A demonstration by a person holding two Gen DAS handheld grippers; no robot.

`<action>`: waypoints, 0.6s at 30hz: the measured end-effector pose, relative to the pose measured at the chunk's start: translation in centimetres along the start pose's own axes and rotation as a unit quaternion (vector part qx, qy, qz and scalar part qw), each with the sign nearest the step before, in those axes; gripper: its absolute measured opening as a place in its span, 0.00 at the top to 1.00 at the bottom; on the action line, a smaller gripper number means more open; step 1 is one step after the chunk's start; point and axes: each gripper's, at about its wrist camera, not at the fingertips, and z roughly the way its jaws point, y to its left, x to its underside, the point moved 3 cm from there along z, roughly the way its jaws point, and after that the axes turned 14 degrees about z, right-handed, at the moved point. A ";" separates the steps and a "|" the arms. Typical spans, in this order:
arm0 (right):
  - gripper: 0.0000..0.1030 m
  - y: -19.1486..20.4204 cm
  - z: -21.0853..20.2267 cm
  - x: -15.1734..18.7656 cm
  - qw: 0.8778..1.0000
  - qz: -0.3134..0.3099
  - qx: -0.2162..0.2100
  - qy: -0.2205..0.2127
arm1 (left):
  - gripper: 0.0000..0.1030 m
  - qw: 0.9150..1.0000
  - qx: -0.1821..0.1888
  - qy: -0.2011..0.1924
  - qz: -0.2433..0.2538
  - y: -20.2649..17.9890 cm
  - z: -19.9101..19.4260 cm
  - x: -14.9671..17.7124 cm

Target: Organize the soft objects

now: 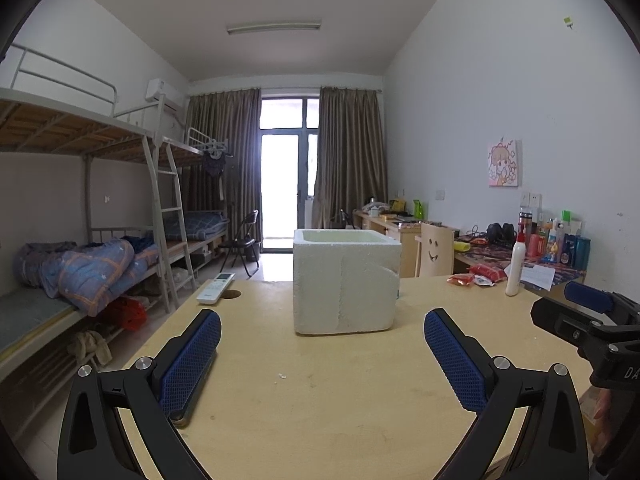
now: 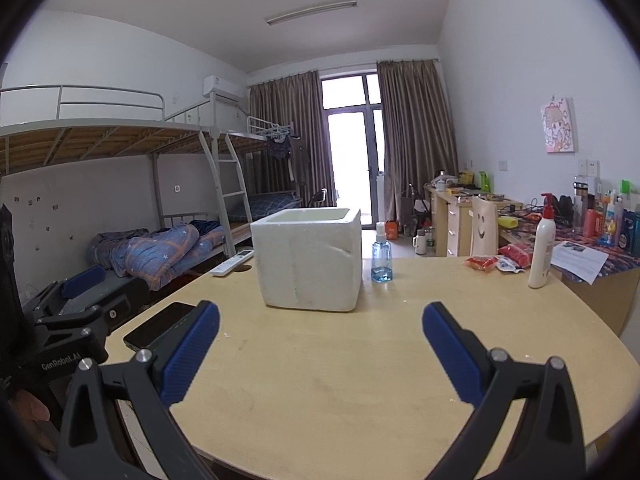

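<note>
Desk (image 2: 360,360) w/ foam box (image 2: 308,256), inside unseen

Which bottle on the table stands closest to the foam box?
The small blue spray bottle, just right of the foam box; the white pump bottle stands farther right.

White foam box (image 1: 346,282) — upright, open-topped, mid-table (image 1: 320,400)

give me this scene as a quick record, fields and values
left gripper: open, empty, above table
right gripper: open, empty, above table
table: light wood
foam box: white, open top, upright mid-table
spray bottle: blue liquid, right of box
lotion bottle: white, red pump
red packets: beside lotion bottle
remote: white, far left
phone: dark, left edge
</note>
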 end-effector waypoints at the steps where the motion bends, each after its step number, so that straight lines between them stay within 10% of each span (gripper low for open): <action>1: 0.00 -0.1 0.0 0.0 1.000 0.000 0.000 0.000 | 0.01 1.000 0.001 0.000 0.000 0.1 -0.1 0.1; 18: 0.00 -0.4 -0.1 0.4 1.000 -0.002 0.008 0.002 | 0.01 1.000 0.005 0.002 -0.001 -0.1 -0.3 -0.1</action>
